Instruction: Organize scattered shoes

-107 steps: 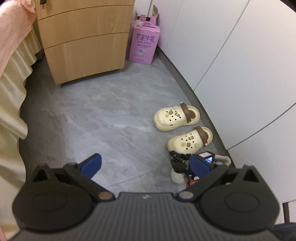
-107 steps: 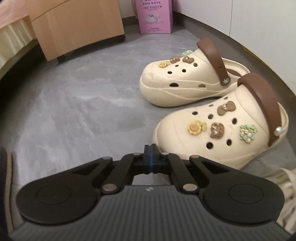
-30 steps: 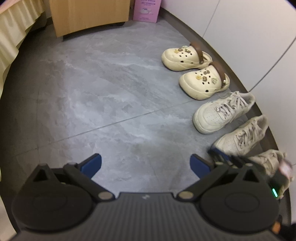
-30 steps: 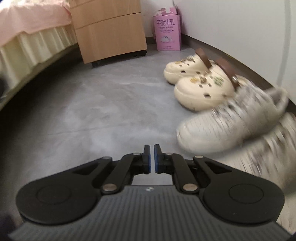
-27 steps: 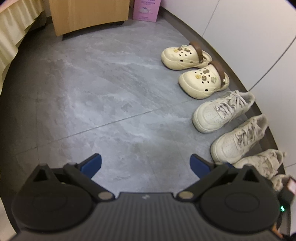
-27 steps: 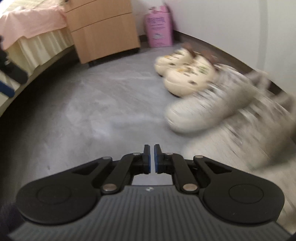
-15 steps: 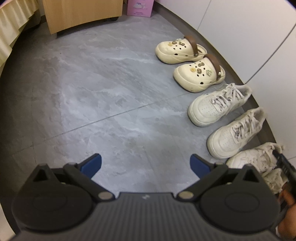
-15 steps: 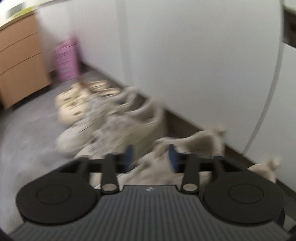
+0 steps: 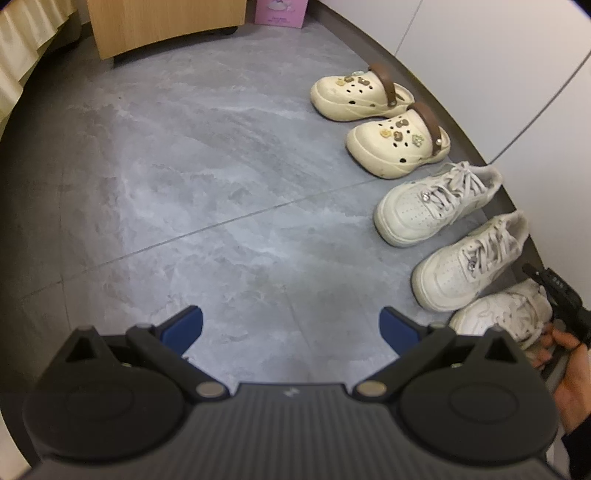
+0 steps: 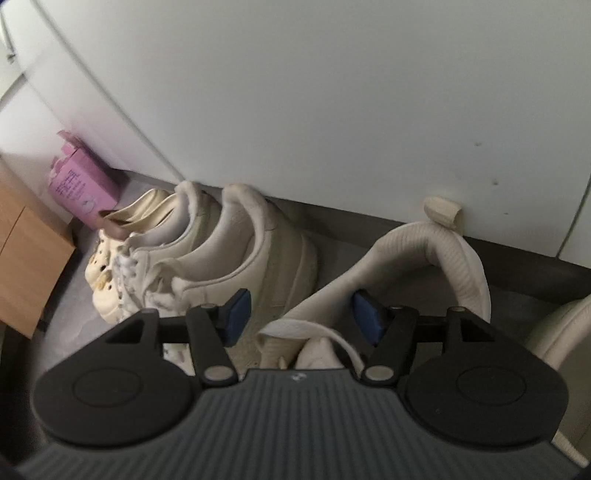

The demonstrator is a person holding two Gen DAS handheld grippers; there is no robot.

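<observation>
- Grey marbled floor (image 9: 207,177) runs along a white wall (image 10: 332,92), with a wooden cabinet (image 9: 162,22) and pink box (image 10: 79,184) at the far end.
- Two clogs (image 9: 397,142) and two sneakers (image 9: 436,206) line the wall, toes outward.
- The left gripper (image 9: 291,328) hangs spread wide over bare floor, well apart from the row.
- The right gripper (image 10: 301,315) stands open above a knit shoe (image 10: 417,254), its heel collar between the fingers; contact is unclear.
</observation>
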